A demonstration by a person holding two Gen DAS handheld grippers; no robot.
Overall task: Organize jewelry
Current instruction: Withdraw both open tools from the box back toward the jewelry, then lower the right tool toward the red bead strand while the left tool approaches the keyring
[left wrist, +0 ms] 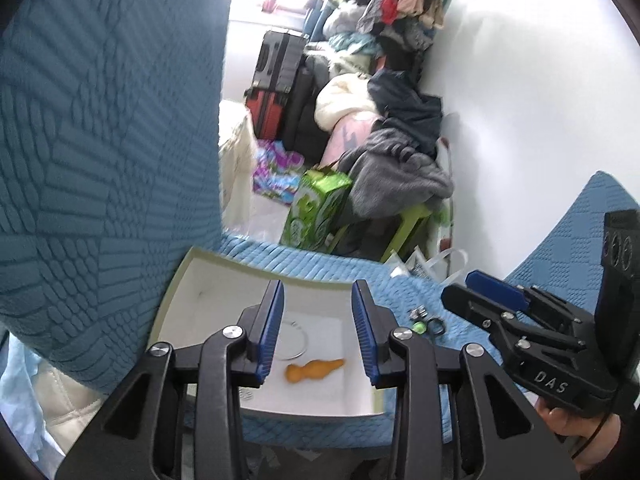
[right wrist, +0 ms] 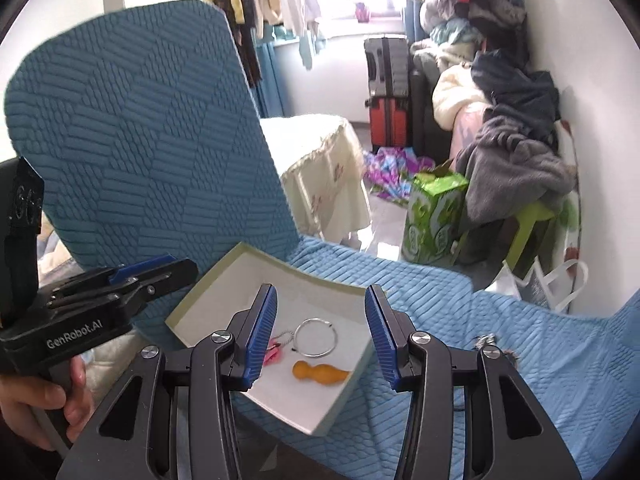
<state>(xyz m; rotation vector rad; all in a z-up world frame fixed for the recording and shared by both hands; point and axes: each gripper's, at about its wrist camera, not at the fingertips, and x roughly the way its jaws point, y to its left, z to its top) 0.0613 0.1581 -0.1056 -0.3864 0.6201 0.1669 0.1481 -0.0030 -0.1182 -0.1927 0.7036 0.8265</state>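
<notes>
Both left tongs [left wrist: 318, 328] and right tongs [right wrist: 320, 336] hang open and empty above the shallow white cardboard box [right wrist: 224, 280], which already holds an orange gourd-shaped pendant [right wrist: 318, 374], a thin silver hoop [right wrist: 316, 337] and a pink charm [right wrist: 274, 352]. Farther off, a few small metal trinkets [left wrist: 426, 320] lie loose on the blue quilted sofa cover [left wrist: 320, 264], so the sorting appears only partly complete.

Both wrist cameras sit just behind their own blue-padded fingers and look forward and downward over a blue quilted seat toward the cluttered far corner of the room. The left view sits close above the shallow white box [left wrist: 224, 280]; the right view sees the same box [right wrist: 224, 276] from slightly right. Each catches the other gripper at its edge, and both share the green carton [left wrist: 316, 212] and suitcases beyond.
</notes>
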